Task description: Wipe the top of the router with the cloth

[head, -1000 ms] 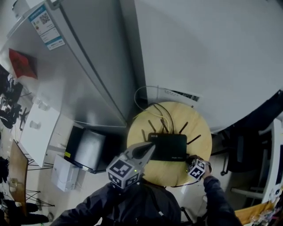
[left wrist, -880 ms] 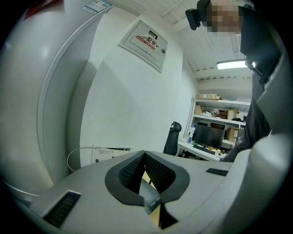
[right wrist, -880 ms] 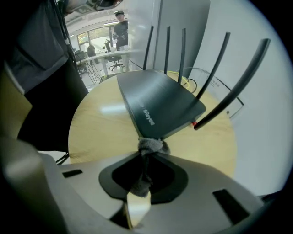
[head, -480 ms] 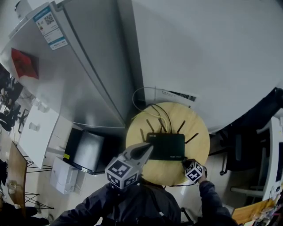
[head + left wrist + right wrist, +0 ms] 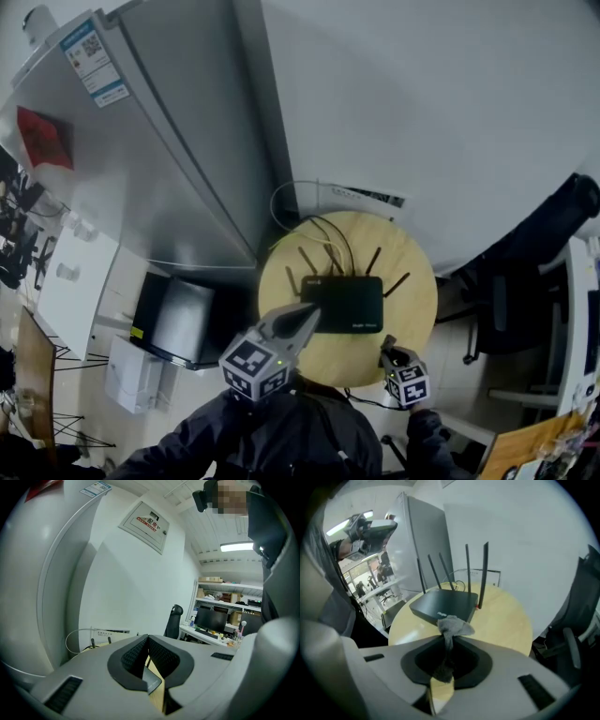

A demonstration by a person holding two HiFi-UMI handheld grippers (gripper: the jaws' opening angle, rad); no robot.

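Router (image 5: 342,304), black with four antennas up, lies flat mid round wooden table (image 5: 412,272), cables trailing off its back. Right gripper (image 5: 449,641) sits at the table's near edge, clenched on grey cloth (image 5: 452,626); the bunched tuft pokes past the jaws toward router's near edge, contact unclear. Left gripper (image 5: 312,317) jaws pressed together, nothing between, tip over router's left front corner.
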